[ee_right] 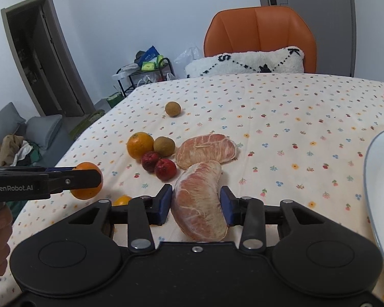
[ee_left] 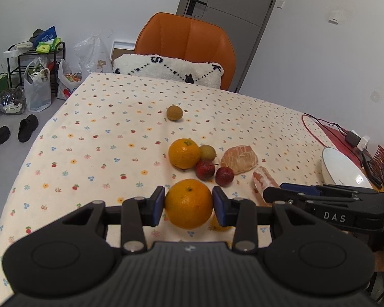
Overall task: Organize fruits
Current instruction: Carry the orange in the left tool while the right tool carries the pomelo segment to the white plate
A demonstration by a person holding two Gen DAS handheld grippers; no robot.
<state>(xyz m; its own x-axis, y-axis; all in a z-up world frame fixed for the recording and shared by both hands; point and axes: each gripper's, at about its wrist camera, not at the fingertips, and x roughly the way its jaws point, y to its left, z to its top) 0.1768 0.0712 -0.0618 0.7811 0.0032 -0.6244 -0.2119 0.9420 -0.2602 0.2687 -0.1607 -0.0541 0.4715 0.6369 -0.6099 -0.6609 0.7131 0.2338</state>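
My left gripper (ee_left: 188, 203) is shut on an orange (ee_left: 188, 203) and holds it just above the cloth; it also shows in the right wrist view (ee_right: 87, 181). My right gripper (ee_right: 195, 204) is shut on a peeled pomelo segment (ee_right: 199, 202). A second pomelo segment (ee_right: 207, 149) lies beyond it. Another orange (ee_left: 183, 153), two red fruits (ee_left: 204, 169) (ee_left: 224, 176) and a brown longan (ee_left: 207, 152) sit clustered mid-table. A lone longan (ee_left: 174, 112) lies farther back. A small orange piece (ee_right: 122, 200) lies under the left gripper.
A white plate (ee_right: 379, 179) sits at the right on the flowered tablecloth (ee_left: 102, 128). An orange chair (ee_left: 187, 35) with a white cushion (ee_left: 166, 70) stands behind the table. Cables and a charger (ee_left: 352, 138) lie at the far right. Bags and a rack (ee_left: 35, 71) stand on the floor left.
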